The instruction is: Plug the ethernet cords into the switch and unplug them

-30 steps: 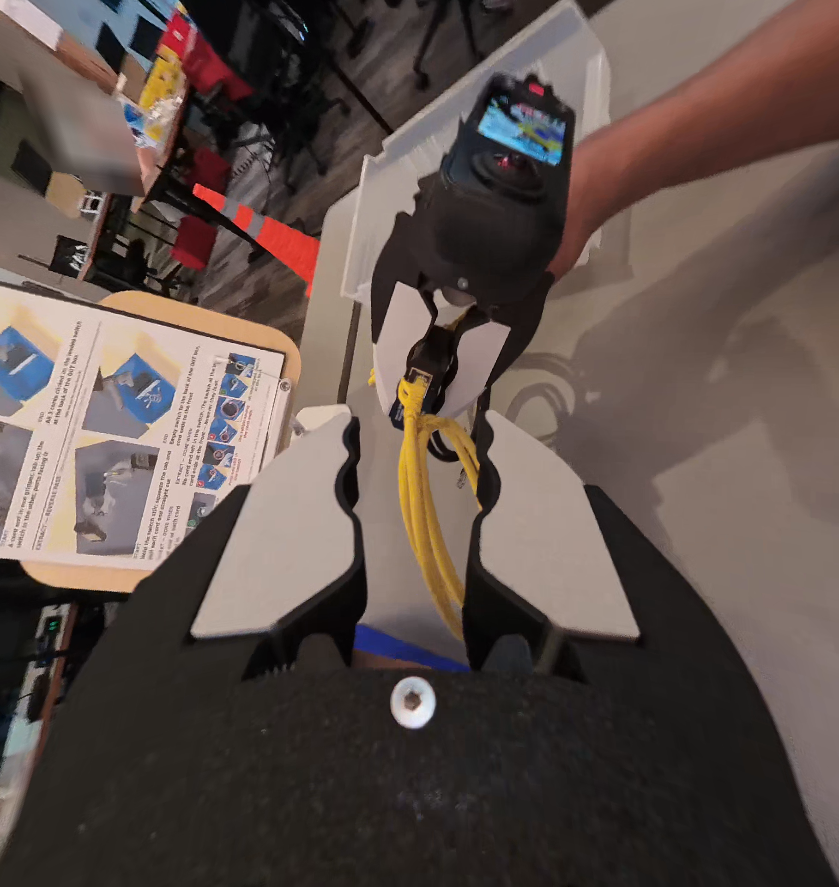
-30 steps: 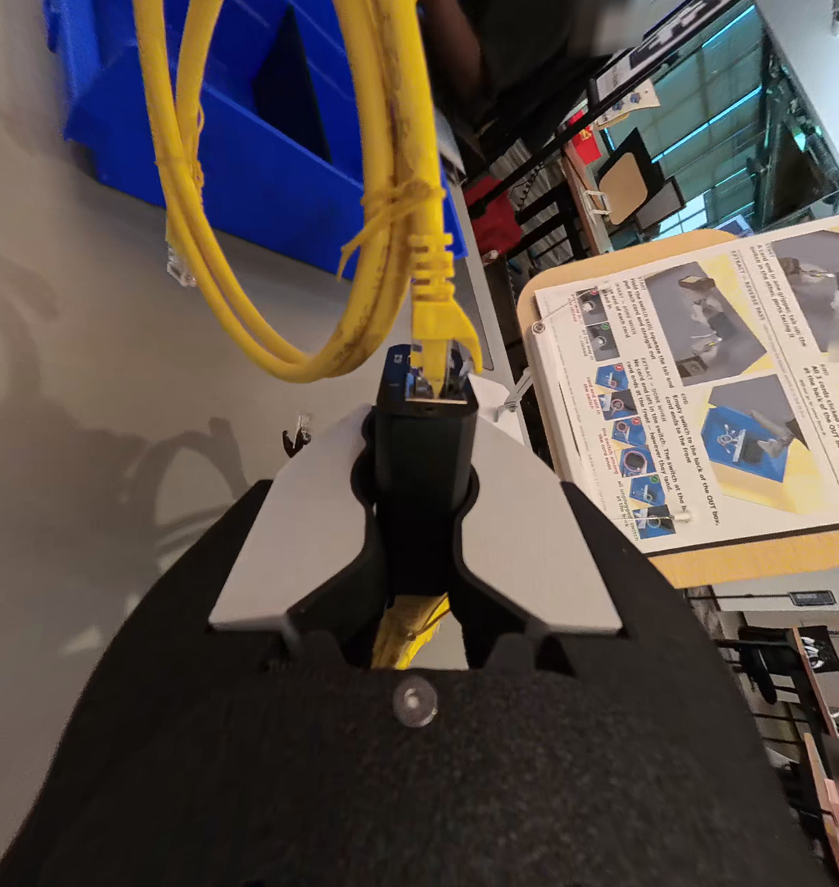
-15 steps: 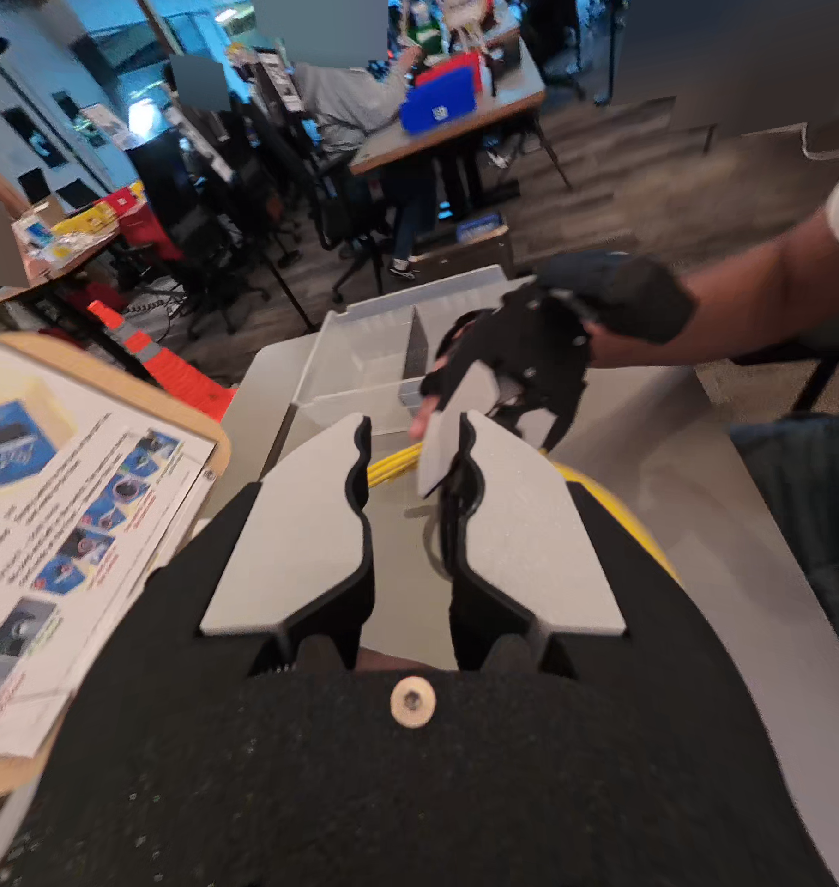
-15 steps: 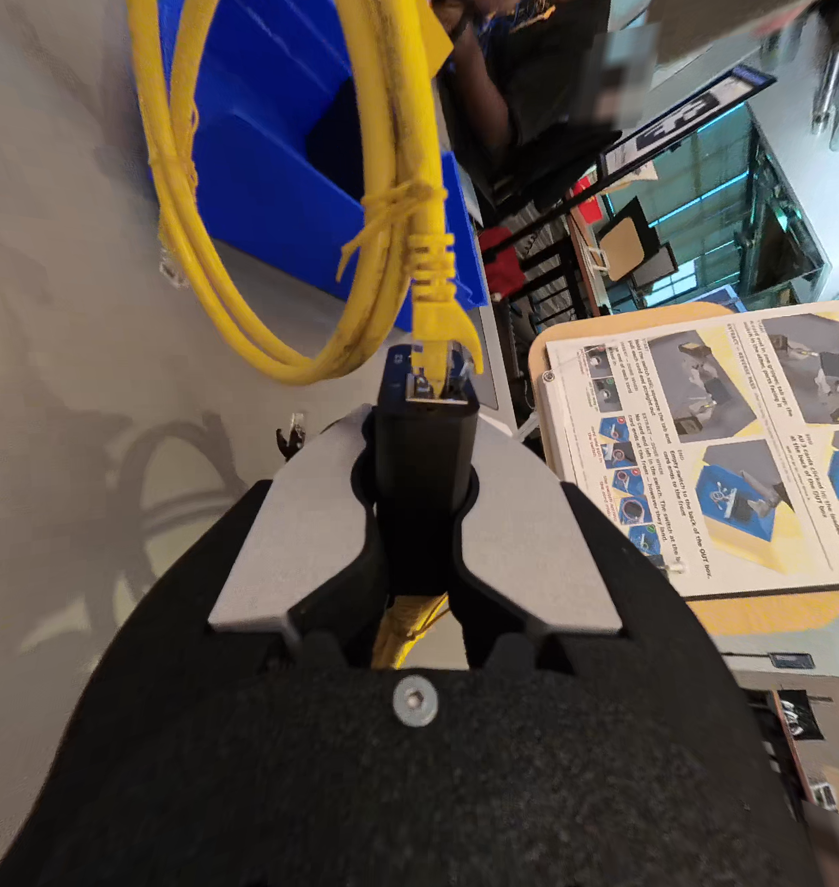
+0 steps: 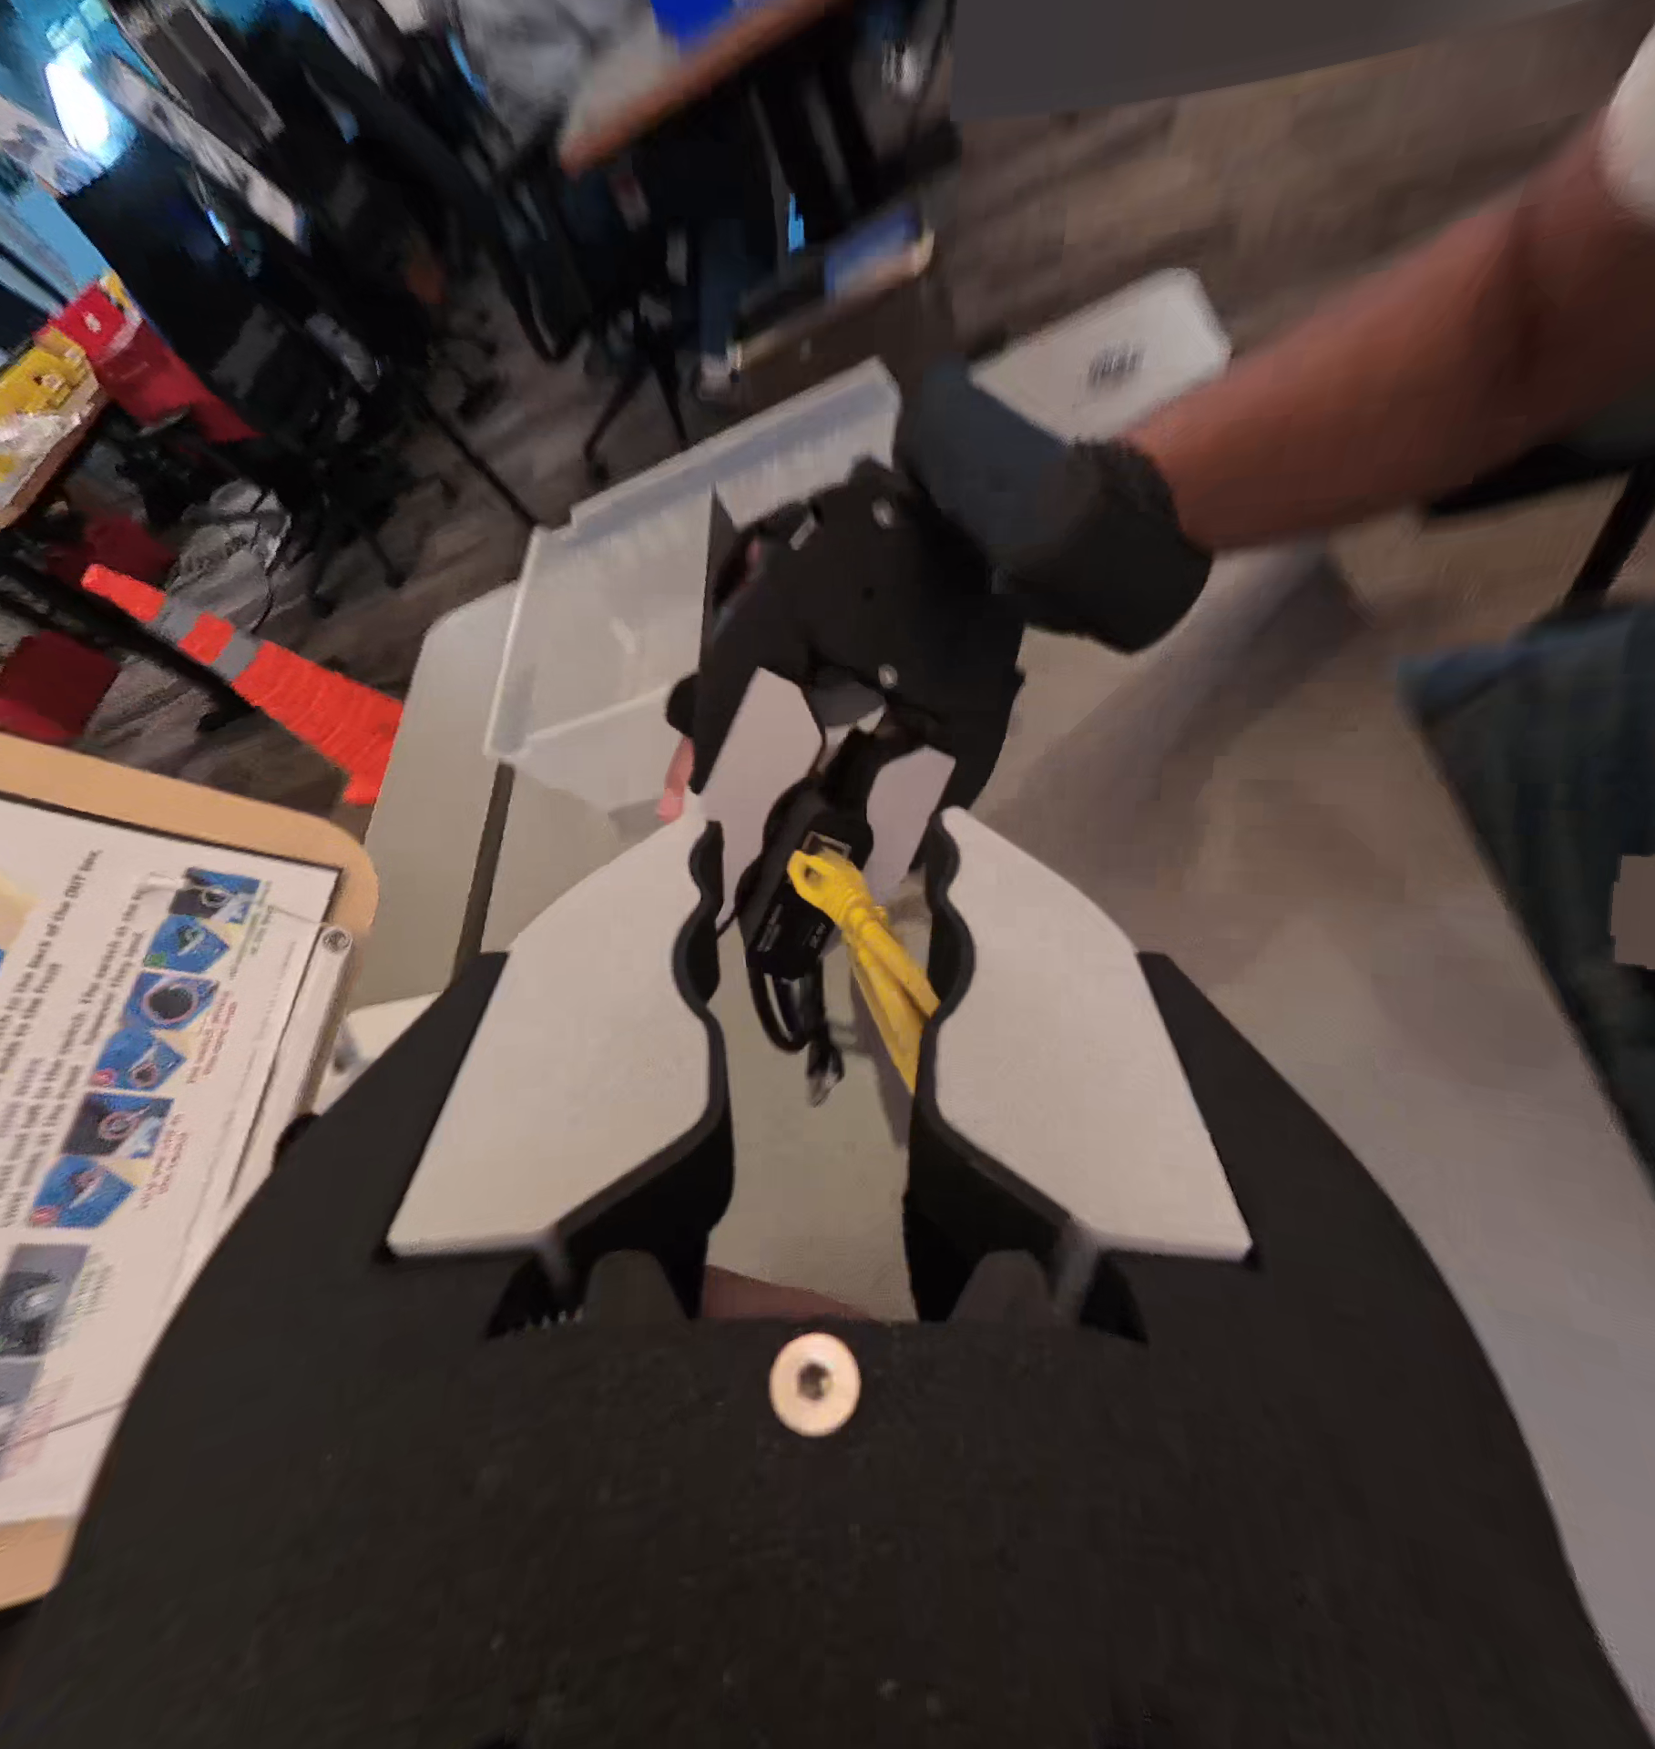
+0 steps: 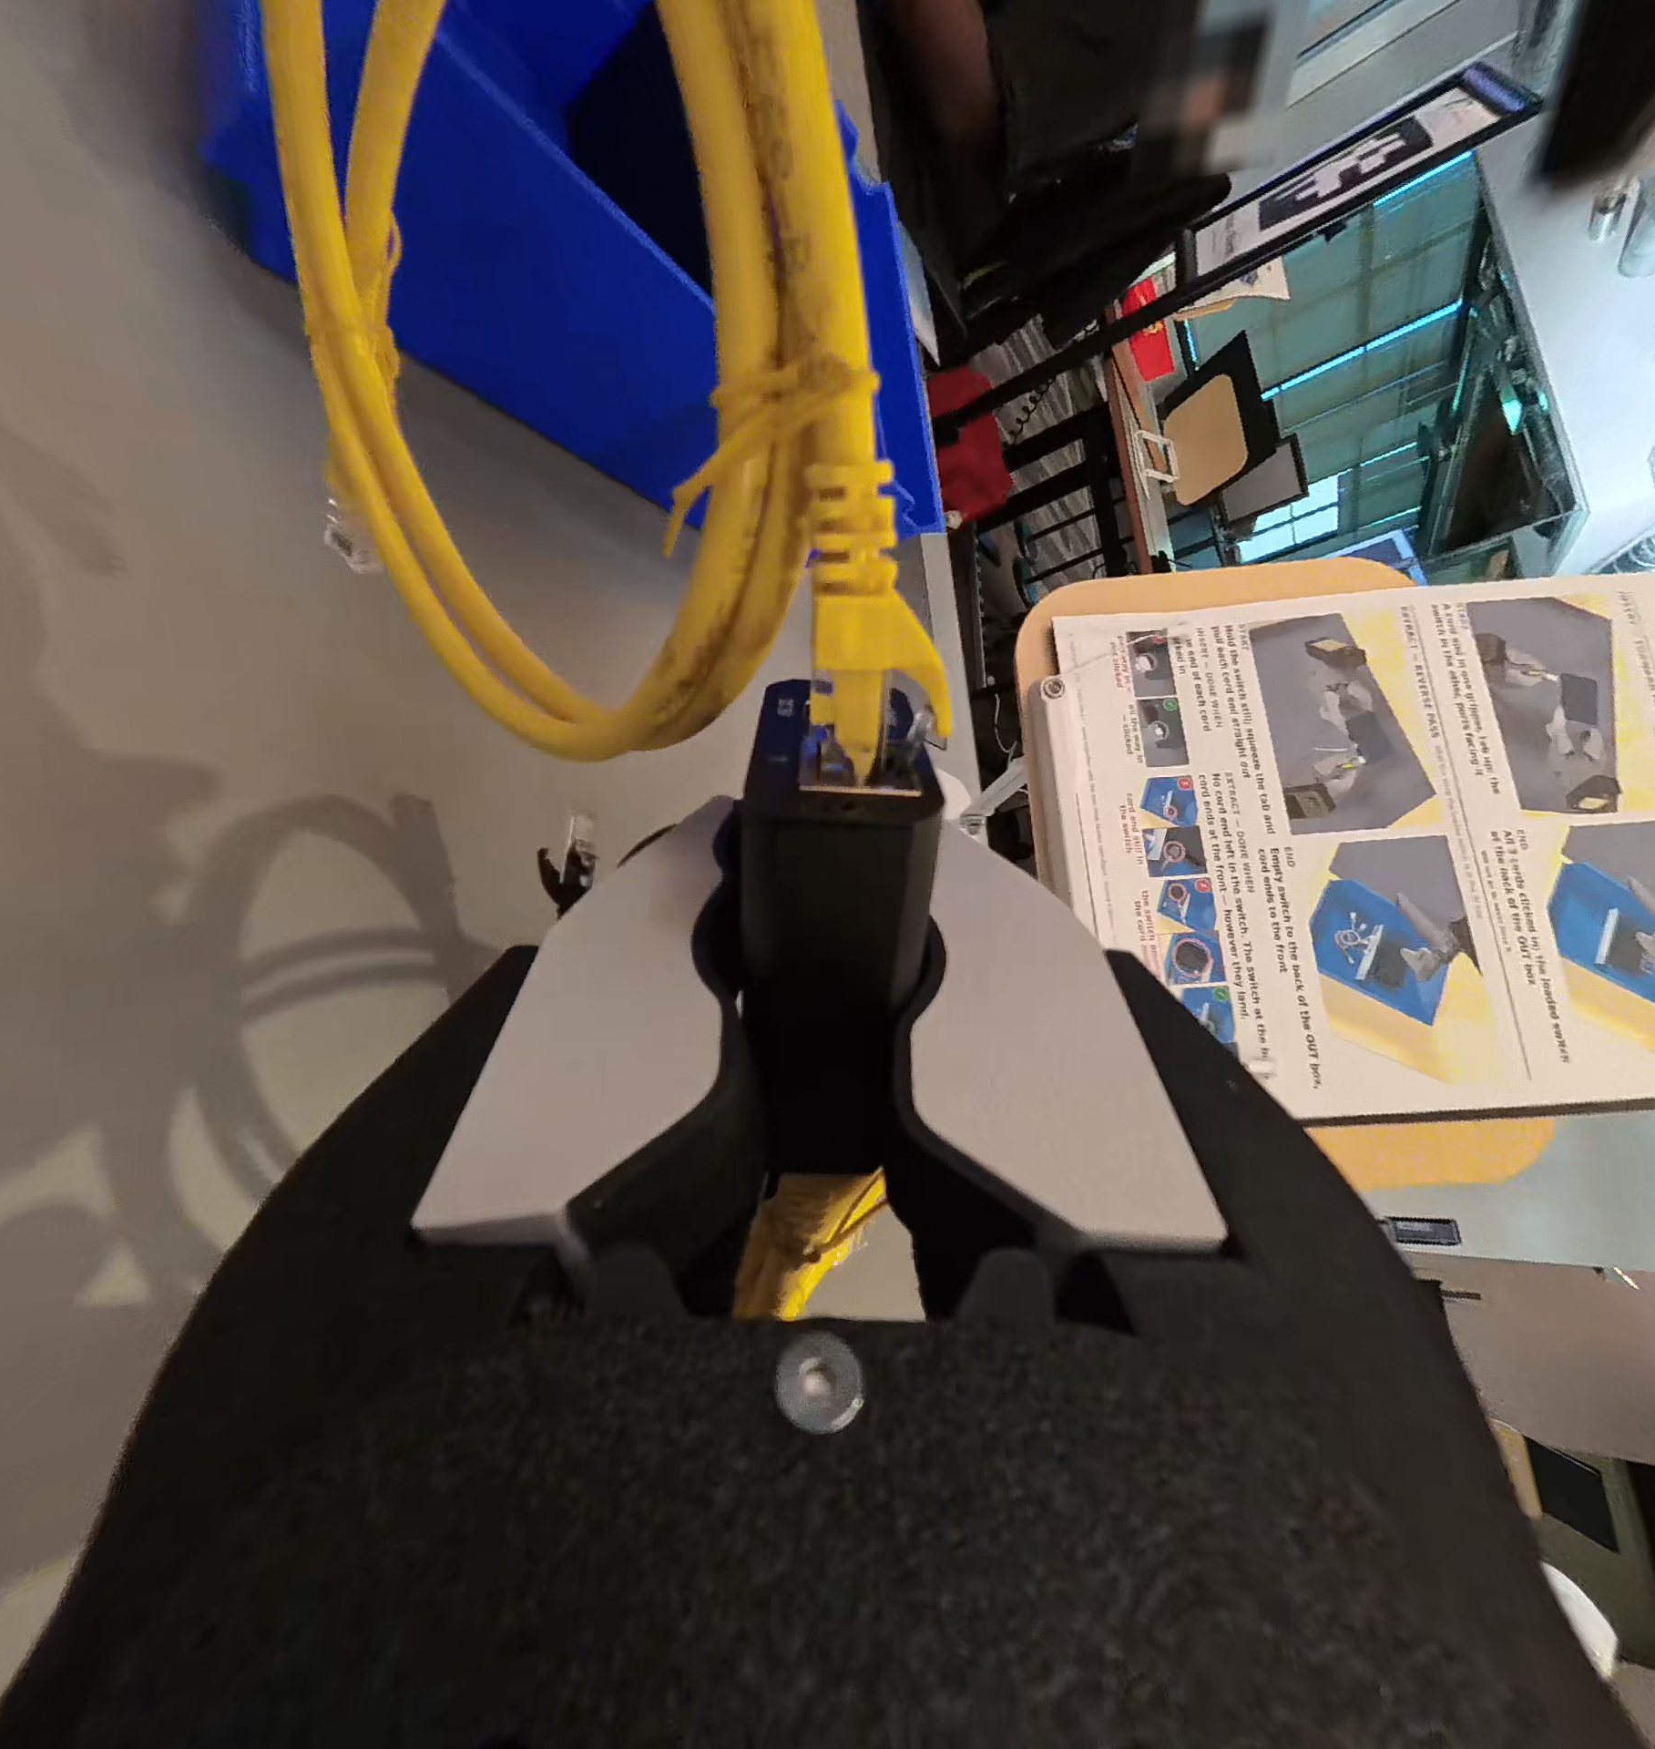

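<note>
My right gripper (image 6: 837,852) is shut on the black switch (image 6: 842,946), holding it upright with its ports facing away. A yellow ethernet plug (image 6: 861,644) sits in a port, and its cord (image 6: 520,615) hangs in a tied coil. In the left wrist view my left gripper (image 5: 819,852) is open. The switch (image 5: 804,899) and the yellow plug (image 5: 833,885) lie at the gap between its fingertips. The yellow cord runs close along the right finger (image 5: 1041,994), and neither pad presses on it. The right gripper (image 5: 823,833) faces me there, held by a gloved hand.
A blue bin (image 6: 539,246) stands on the grey table behind the coil. A clear bin (image 5: 634,644) sits behind the right gripper. An instruction sheet on a wooden board (image 6: 1372,833) lies beside the table and also shows in the left wrist view (image 5: 123,1041). A black cord (image 5: 785,1022) hangs from the switch. Across from one pair of fingers to the other is roughly 11 cm.
My left gripper swung and closed in on the switch; its jaws narrowed, then widened again, still on nothing. The right gripper kept its hold on the switch.
</note>
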A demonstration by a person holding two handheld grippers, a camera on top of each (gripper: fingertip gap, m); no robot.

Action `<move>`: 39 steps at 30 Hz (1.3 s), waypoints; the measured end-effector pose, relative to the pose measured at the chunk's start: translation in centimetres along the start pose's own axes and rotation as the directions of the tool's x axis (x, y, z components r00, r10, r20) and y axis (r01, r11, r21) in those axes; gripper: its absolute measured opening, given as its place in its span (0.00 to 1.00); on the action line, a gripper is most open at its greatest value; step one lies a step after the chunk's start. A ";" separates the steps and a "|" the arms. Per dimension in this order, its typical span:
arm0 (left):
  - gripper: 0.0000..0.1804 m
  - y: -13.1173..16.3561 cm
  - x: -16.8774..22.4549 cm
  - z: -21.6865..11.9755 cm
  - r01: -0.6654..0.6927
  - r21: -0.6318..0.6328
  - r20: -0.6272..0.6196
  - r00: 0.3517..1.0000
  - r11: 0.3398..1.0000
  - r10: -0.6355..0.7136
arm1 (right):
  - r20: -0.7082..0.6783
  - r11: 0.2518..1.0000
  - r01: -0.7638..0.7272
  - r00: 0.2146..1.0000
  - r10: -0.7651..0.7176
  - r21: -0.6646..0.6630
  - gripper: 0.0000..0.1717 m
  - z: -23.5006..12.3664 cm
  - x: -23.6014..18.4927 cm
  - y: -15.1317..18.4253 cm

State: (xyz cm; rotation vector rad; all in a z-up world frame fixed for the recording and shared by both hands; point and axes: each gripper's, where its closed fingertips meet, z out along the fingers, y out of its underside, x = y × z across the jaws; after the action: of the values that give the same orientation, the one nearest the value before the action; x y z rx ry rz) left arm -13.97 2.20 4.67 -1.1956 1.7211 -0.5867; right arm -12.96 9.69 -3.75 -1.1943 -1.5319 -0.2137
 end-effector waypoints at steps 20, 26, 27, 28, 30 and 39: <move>0.22 7.8 0.7 4.1 -0.030 -0.343 0.155 0.984 0.939 0.089 | 0.075 0.996 -0.012 0.997 0.019 -0.088 0.15 1.6 -2.0 0.7; 0.11 5.9 0.8 3.1 -0.078 -0.219 0.206 0.971 0.973 0.124 | 0.114 0.998 -0.021 0.993 0.029 -0.067 0.15 1.3 -2.6 0.9; 0.10 5.9 1.0 3.1 -0.076 -0.220 0.188 0.975 0.973 0.119 | 0.115 0.998 -0.020 0.993 0.026 -0.054 0.15 1.2 -2.6 0.6; 0.11 5.9 1.1 3.2 -0.073 -0.218 0.170 0.979 0.973 0.112 | 0.112 0.999 -0.014 0.993 0.018 -0.043 0.15 1.2 -2.7 0.3; 0.12 5.8 1.5 3.4 -0.068 -0.212 0.135 0.986 0.975 0.098 | 0.109 1.000 -0.006 0.994 0.009 -0.027 0.15 1.2 -2.7 -0.2; 0.10 5.8 1.5 3.7 -0.068 -0.197 0.168 0.981 0.978 0.102 | 0.123 0.999 -0.047 0.992 0.043 0.025 0.15 1.0 -2.9 -0.8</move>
State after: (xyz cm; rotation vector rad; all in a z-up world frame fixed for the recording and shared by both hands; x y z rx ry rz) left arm -13.50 3.68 -2.17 -1.2596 1.6947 -0.2587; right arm -14.62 8.37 -6.12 -1.2374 -1.6066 -0.0901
